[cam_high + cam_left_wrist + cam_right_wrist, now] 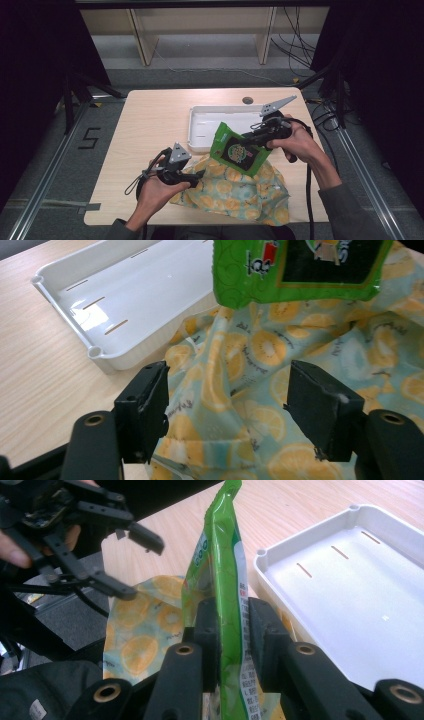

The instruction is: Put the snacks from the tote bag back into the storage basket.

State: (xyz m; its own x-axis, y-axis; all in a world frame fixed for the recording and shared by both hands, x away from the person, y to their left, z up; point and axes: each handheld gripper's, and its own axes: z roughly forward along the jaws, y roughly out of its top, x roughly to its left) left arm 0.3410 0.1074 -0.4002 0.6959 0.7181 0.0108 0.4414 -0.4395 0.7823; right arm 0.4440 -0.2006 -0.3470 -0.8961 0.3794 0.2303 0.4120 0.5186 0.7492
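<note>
Dark curtains and grey floor surrounded a pale wooden desk (150, 120), on which a crumpled cloth bag printed with lemon slices (240, 192) lay at the near edge, touching a white plastic tray (200, 125) behind it. Above the bag and beside the tray, the right gripper (252, 137) held a green snack packet (237, 150) upright, its jaws pressed flat on the packet's edge. Over the bag's left end the left gripper (197, 175) hovered with its jaws standing wide apart, nothing clamped, only the bag's fabric lying beneath them.
</note>
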